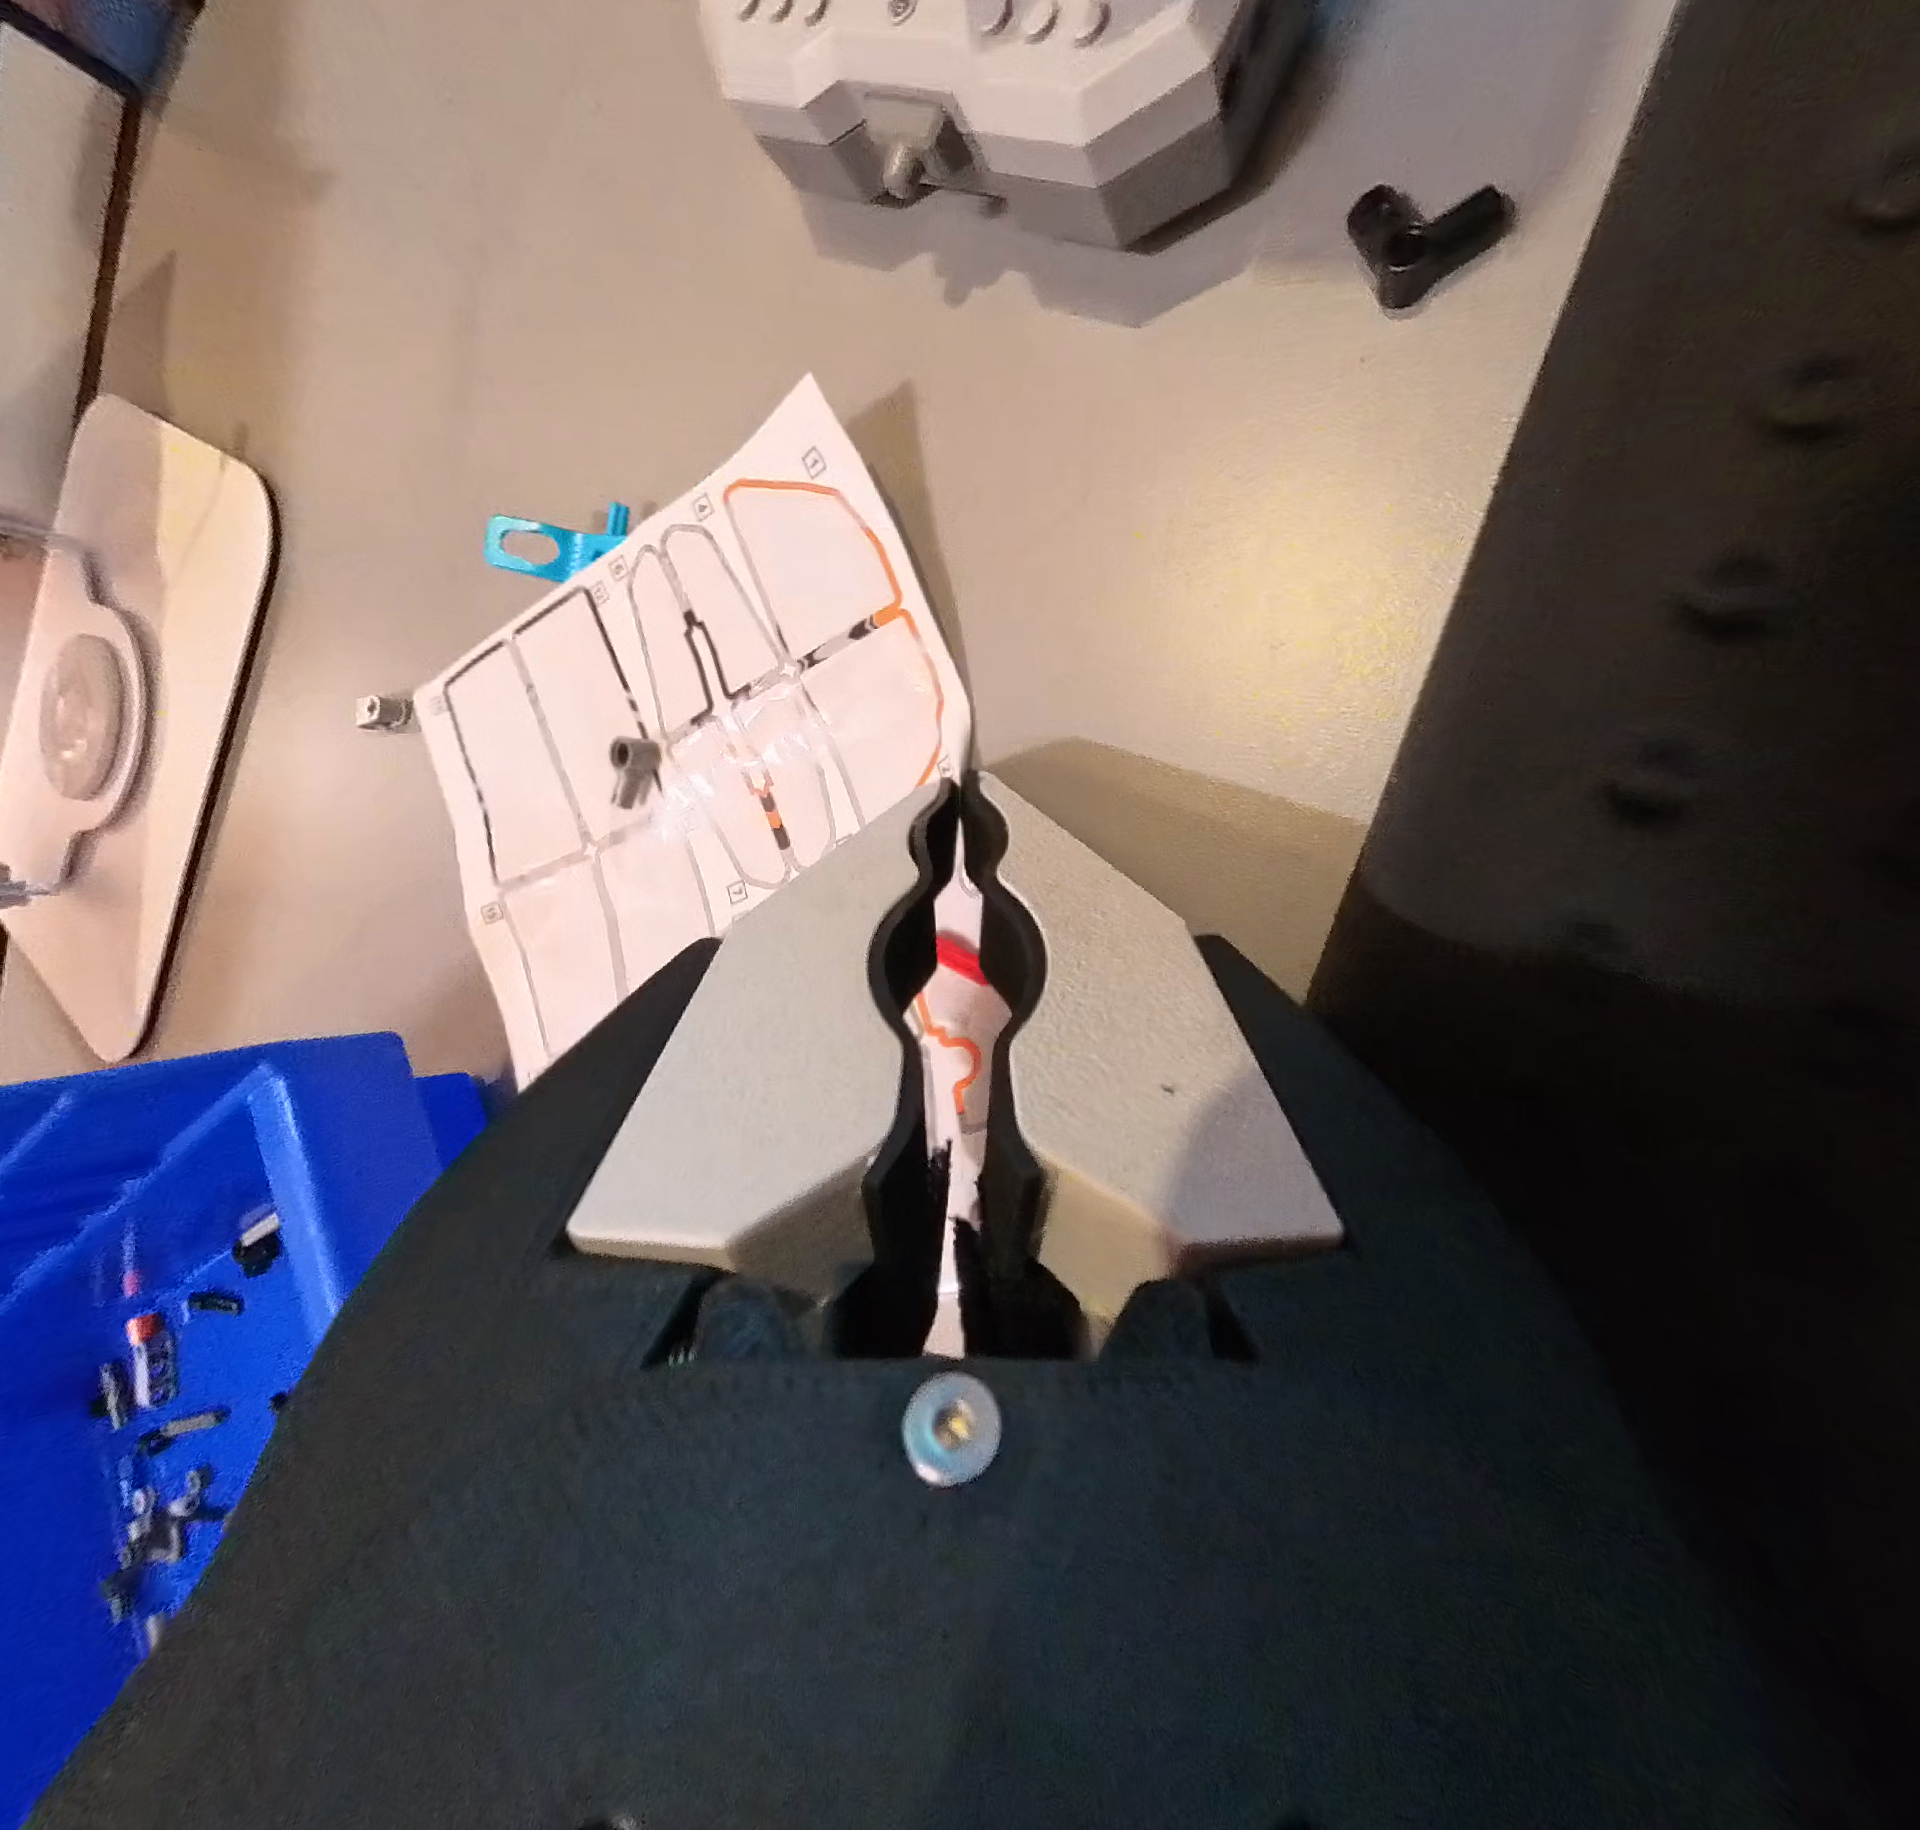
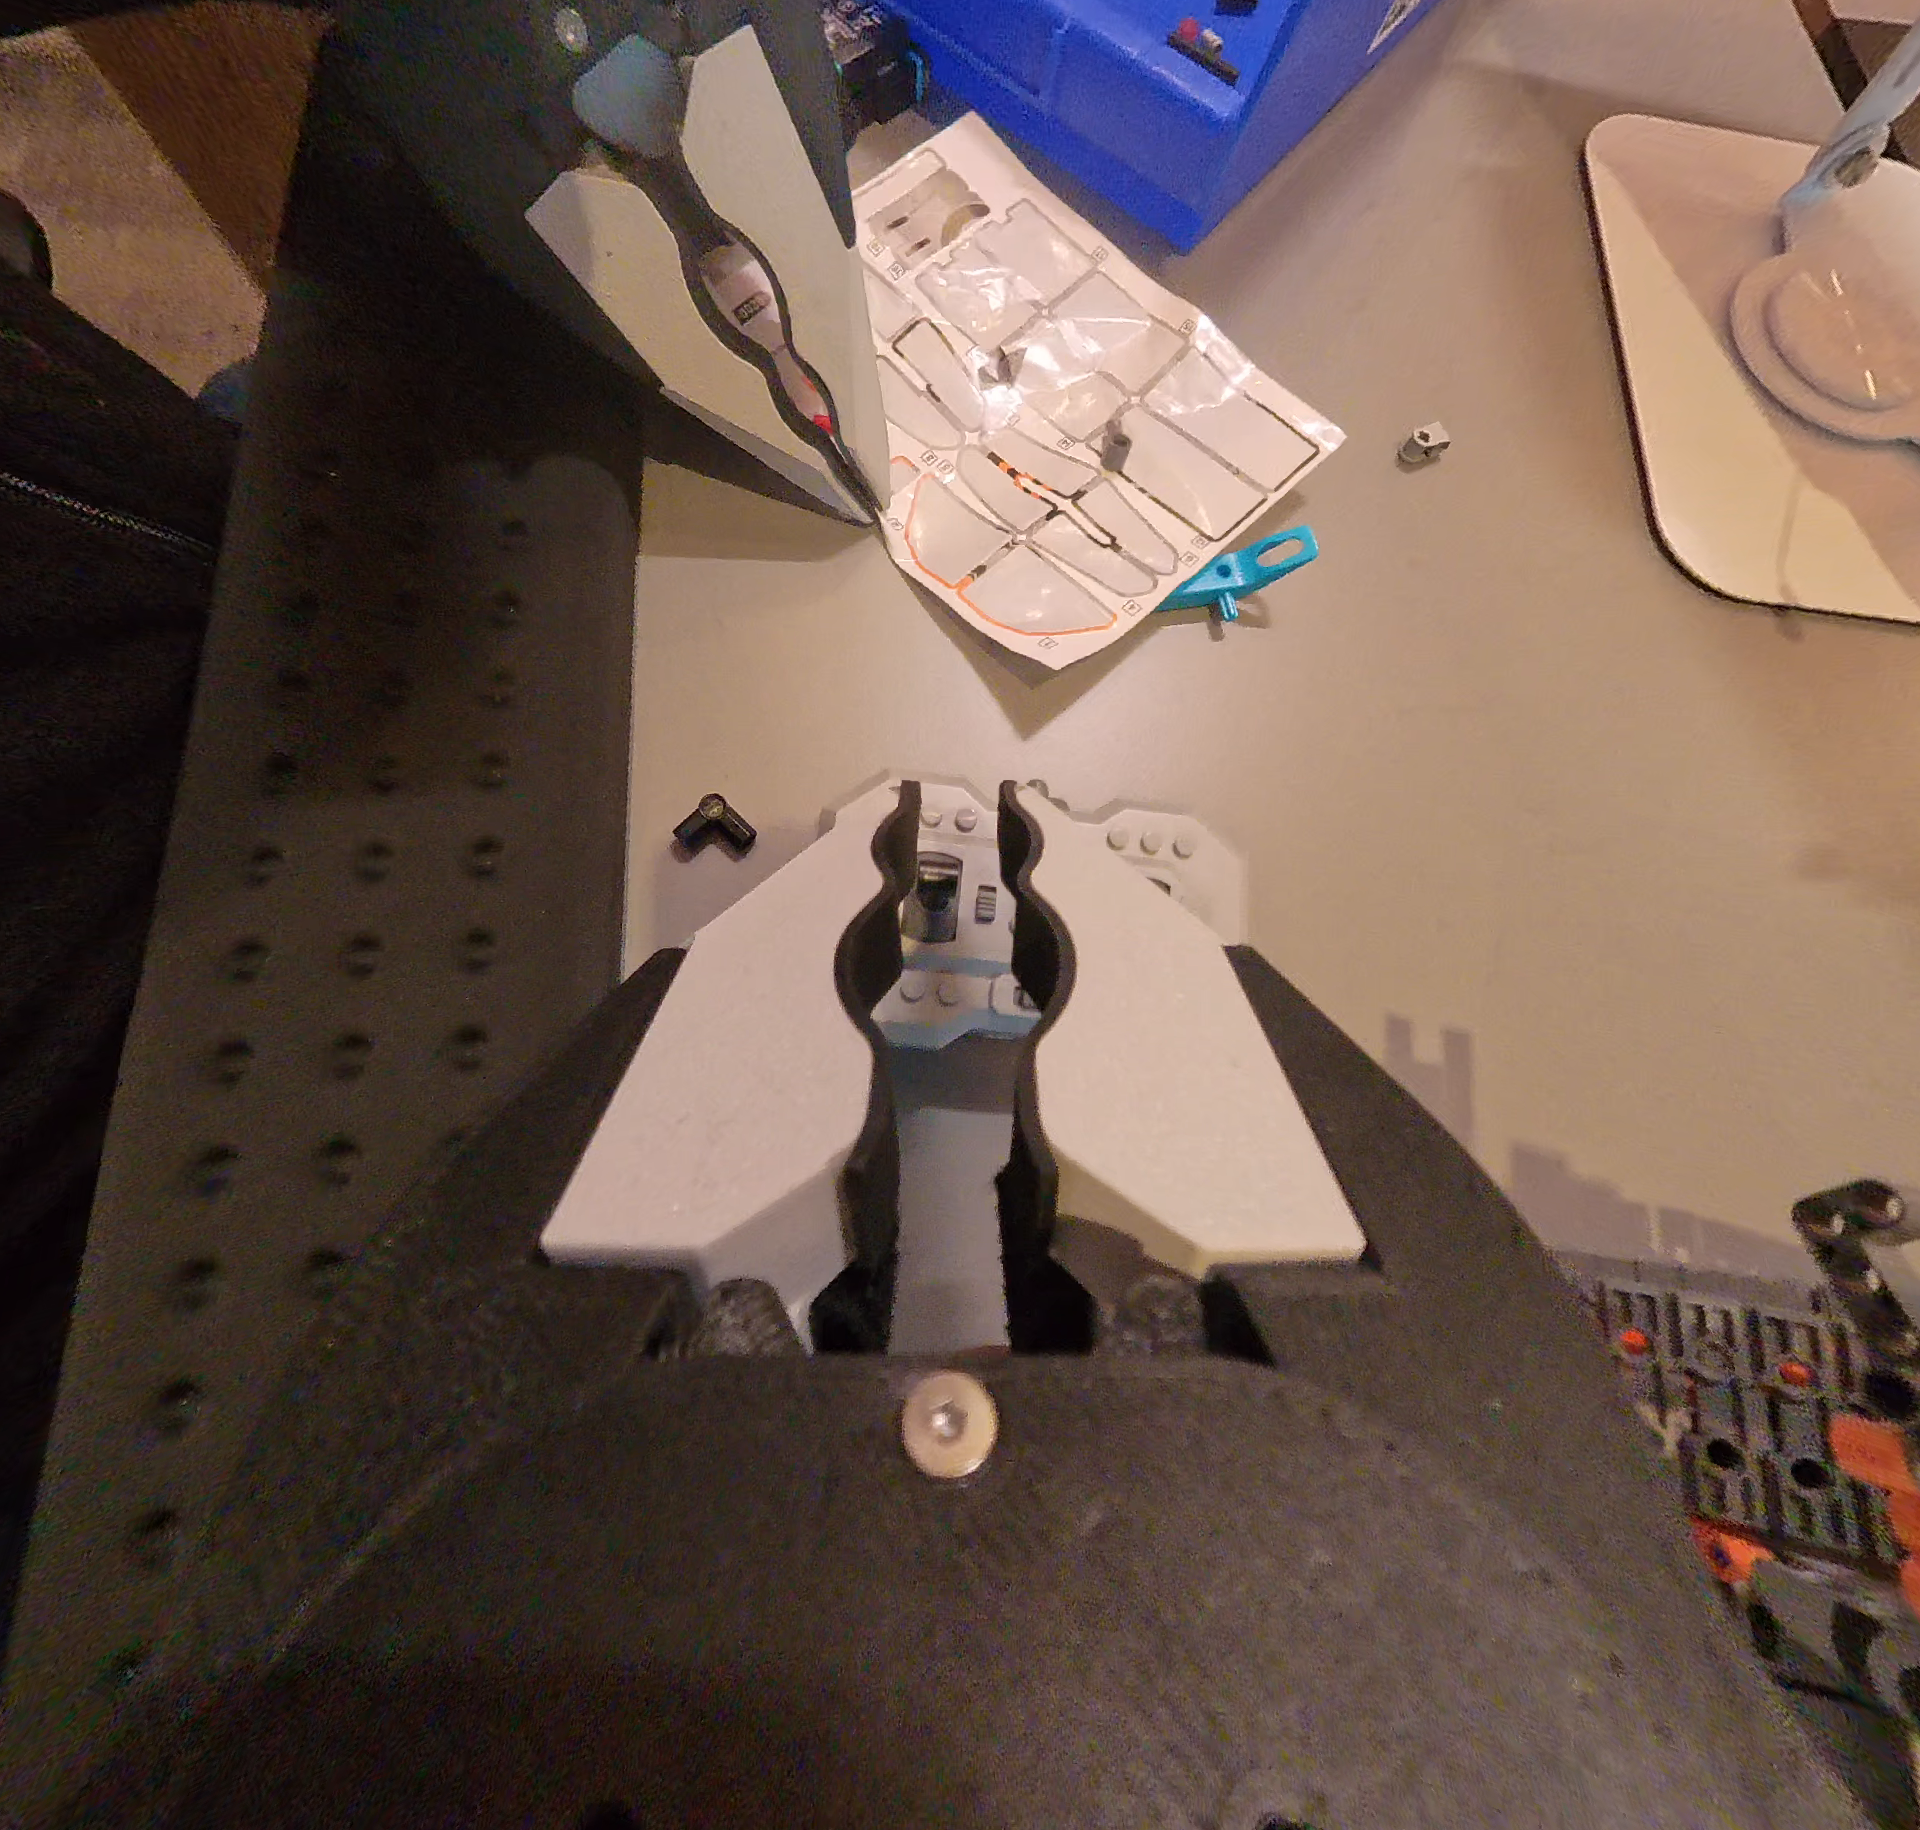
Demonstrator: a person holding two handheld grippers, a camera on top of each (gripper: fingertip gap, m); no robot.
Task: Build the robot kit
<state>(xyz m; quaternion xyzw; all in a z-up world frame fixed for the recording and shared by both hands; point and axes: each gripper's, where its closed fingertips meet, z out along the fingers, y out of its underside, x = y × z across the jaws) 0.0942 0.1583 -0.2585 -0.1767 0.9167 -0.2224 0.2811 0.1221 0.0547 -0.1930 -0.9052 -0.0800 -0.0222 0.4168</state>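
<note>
The left hand-held gripper [image 1: 961,793] pinches the sticker sheet's [image 1: 665,741] edge; the right hand-held gripper [image 2: 956,793] hovers open over the grey brick assembly [image 2: 1164,845].

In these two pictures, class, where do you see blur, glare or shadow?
Left wrist view: the blue bin and grey brick assembly look soft and smeared; warm light pools on the table. Right wrist view: glare whitens the crinkled sticker sheet; the black perforated board lies dim.
</note>
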